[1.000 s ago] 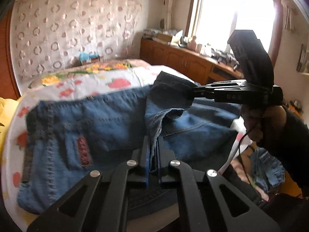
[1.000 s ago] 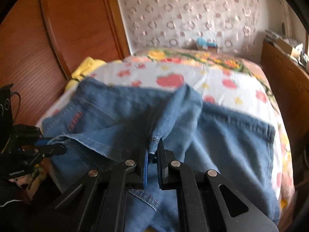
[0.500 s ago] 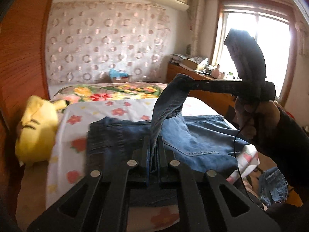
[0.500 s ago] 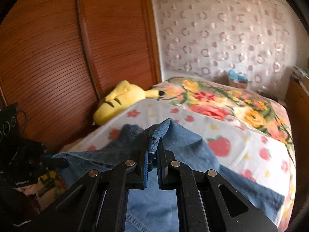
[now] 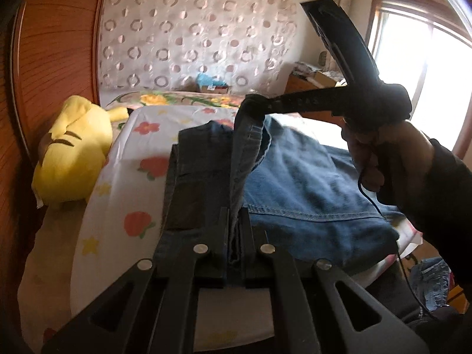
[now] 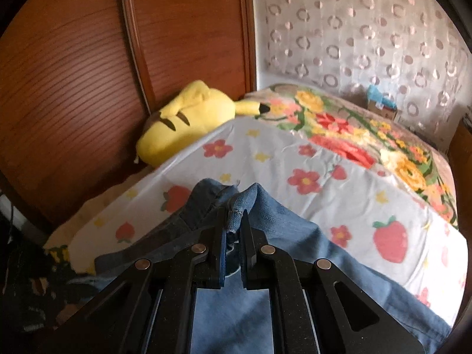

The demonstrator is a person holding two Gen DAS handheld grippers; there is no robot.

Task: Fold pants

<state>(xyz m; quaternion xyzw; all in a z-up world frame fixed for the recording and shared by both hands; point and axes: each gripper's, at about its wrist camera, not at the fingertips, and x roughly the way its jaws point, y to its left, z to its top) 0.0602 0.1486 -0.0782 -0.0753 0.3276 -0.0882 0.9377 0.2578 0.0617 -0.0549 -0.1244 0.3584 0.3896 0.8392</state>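
Blue denim pants (image 5: pixel 298 188) lie across the flowered bed sheet (image 5: pixel 118 206), folded over on themselves. My left gripper (image 5: pixel 235 221) is shut on one edge of the denim, which rises as a taut strip toward the other gripper. That right gripper (image 5: pixel 256 103), held by a person's hand (image 5: pixel 380 153), pinches the far end of the strip above the bed. Seen from the right wrist, the right gripper (image 6: pixel 234 221) is shut on a hem corner of the pants (image 6: pixel 283 236), lifted over the sheet (image 6: pixel 324 177).
A yellow plush toy (image 5: pixel 73 159) lies at the bed's left edge against the wooden wardrobe (image 6: pixel 88 73). A floral blanket (image 6: pixel 368 129) covers the far end of the bed. A wooden cabinet (image 5: pixel 309 88) and bright window (image 5: pixel 419 59) stand at the right. More denim (image 5: pixel 430 283) lies on the floor.
Both grippers have carried the held denim edge leftward across the pants toward the plush-toy side of the bed, laying the fabric over itself. Both stay shut on the cloth.
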